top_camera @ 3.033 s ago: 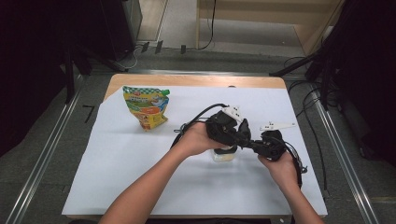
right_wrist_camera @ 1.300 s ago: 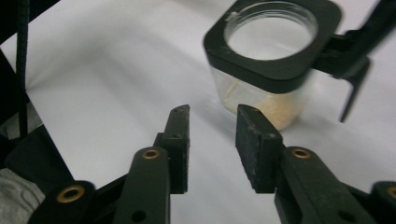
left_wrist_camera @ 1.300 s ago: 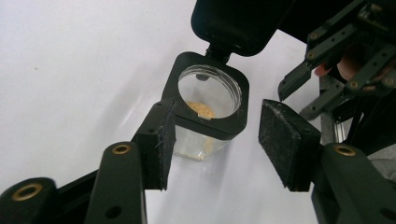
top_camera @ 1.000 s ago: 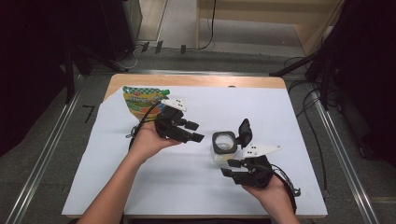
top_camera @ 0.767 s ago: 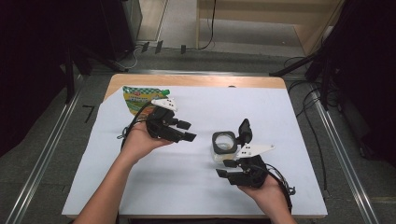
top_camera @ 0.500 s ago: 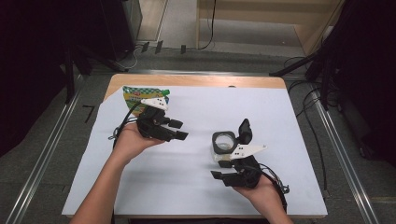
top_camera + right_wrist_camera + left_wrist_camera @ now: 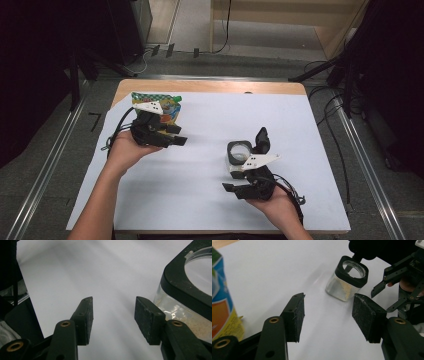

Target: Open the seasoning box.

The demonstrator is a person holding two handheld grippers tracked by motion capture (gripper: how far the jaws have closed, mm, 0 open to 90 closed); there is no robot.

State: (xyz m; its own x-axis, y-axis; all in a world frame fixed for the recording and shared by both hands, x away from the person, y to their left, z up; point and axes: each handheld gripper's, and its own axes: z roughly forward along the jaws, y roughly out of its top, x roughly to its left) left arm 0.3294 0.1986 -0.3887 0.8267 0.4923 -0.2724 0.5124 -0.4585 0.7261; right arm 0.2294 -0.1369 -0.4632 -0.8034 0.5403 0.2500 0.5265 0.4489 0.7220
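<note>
A clear square jar [image 7: 239, 156] with a black collar stands right of centre on the white sheet, with pale crumbs in its bottom [image 7: 344, 287]. A black flap [image 7: 261, 140] stands up at its far side. A colourful pouch [image 7: 159, 104] stands at the back left. My left gripper [image 7: 177, 135] hovers just in front of the pouch, pointing right toward the jar, open and empty [image 7: 327, 315]. My right gripper [image 7: 231, 190] sits in front of the jar, pointing left. Its jaws have just been opening, with nothing between them [image 7: 113, 317]; the jar [image 7: 185, 302] lies just beside the right-hand jaw.
The white sheet [image 7: 210, 120] covers most of a wooden table [image 7: 210, 86]. Cables trail from both grippers. Metal rails [image 7: 372, 170] run along the floor on both sides, and dark equipment stands beyond the table's far corners.
My left hand has drawn its gripper leftward, away from the jar and up to the pouch. The right hand has edged left in front of the jar.
</note>
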